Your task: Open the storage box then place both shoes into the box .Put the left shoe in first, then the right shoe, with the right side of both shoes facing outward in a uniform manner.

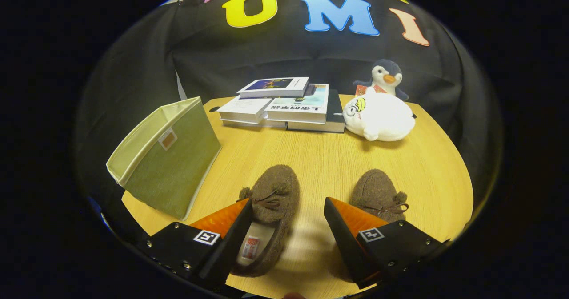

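1. Gripper view: I see two fuzzy brown shoes on the round wooden desk (320, 157), toes pointing away from me. The left-hand shoe (271, 210) lies partly between the fingers; its heel end runs under the left finger and its pale insole shows beside that finger's inner edge. The right-hand shoe (378, 197) sits just beyond the right finger, which covers its heel. Each has a small bow and a pompom.
2. The gripper (289, 219) has its jaws wide apart, clamped on nothing. I cannot tell whether the left finger touches the left-hand shoe or hovers just above it.
3. The storage box (171, 157), a green fabric bin with a cream lining, stands to the left of the shoes, near the desk's edge. It tilts, with its open top turned away to the left and a small label window on the side facing me. It is apart from both shoes.
4. Beyond the shoes, at the far side of the desk, lies a pile of books (284, 105): several flat ones with a thinner one resting on top.
5. To the right of the books sits a white plush toy (378, 119), just beside the pile. Behind it a penguin plush (386, 77) stands against the black cloth wall.
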Demonstrator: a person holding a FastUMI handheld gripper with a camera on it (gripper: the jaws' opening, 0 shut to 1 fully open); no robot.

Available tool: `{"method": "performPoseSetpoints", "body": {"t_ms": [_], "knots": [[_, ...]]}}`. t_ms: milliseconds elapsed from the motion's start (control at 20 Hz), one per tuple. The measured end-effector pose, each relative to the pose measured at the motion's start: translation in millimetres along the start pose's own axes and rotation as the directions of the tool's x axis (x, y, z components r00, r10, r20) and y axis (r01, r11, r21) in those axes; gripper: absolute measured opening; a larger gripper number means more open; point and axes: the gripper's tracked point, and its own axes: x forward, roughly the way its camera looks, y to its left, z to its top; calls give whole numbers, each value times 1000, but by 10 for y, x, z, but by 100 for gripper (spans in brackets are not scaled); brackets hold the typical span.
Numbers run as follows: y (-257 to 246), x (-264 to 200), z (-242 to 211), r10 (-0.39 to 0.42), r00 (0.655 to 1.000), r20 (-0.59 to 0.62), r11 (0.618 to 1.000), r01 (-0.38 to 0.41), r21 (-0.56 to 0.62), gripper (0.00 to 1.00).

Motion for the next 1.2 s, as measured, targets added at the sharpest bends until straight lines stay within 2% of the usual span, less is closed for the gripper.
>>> {"method": "performPoseSetpoints", "body": {"t_ms": [200,500,700,800,850,900,1000,1050,1150,1200], "knots": [[21,78,-201,16,998,-60,1000,-16,0,98],[-57,205,-526,-6,987,-160,1000,5,-7,98],[-11,247,-538,20,984,-175,998,-11,54,95],[88,245,-557,57,981,-187,995,-41,87,78],[127,246,-555,66,980,-187,994,-47,102,59],[172,249,-555,70,980,-186,992,-49,116,52],[120,277,-545,26,982,-185,992,-3,124,31],[150,268,-537,16,980,-196,989,13,146,11],[114,217,-500,-12,981,-193,981,50,190,11],[135,198,-467,5,981,-196,976,39,216,1]]}}
